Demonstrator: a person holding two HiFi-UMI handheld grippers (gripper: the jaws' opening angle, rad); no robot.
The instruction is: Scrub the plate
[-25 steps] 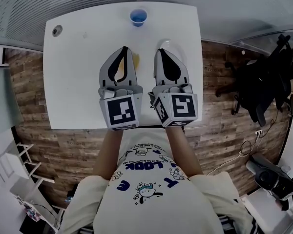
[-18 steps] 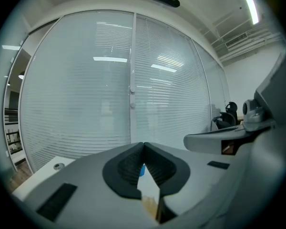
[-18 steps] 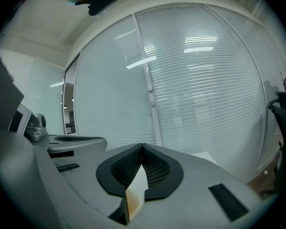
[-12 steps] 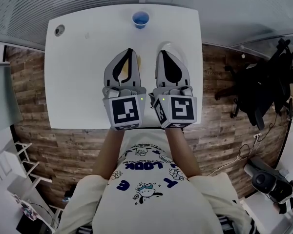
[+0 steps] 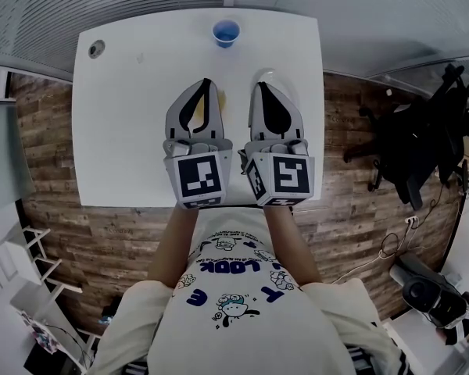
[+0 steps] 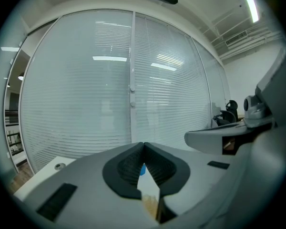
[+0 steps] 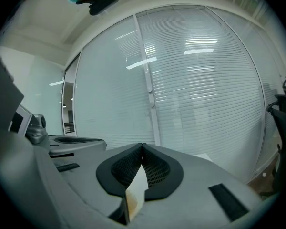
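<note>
1. Nearest is the person, forearms stretched out over the white table (image 5: pixel 125 131), one gripper in each hand, two in all, side by side above the tabletop.
2. The left gripper (image 5: pixel 205 83) has its claw pressed together at the tips. Nothing appears pinched there. Through the hollow behind the tips, only table, a yellowish patch and the cup show.
3. The right gripper (image 5: pixel 263 84) is likewise closed tip to tip. In its own view something white with a brownish lower edge shows in the hollow. This is probably the plate seen through it, though I cannot tell for sure.
4. One yellowish thing (image 5: pixel 225 98) lies on the table between the two grippers, just beside the left one. It may be the scrubber, but too little shows to say.
5. The one plate (image 5: pixel 270 73) lies on the table mostly under the right gripper, with only its far rim peeking past the tip.
6. Farther off stands one blue cup (image 5: pixel 226 32) near the far edge, well apart from the plate.
7. My judgement is that scrubbing is not under way. No scrubber is visibly gripped, so grasping it and rubbing the plate both remain.
</note>
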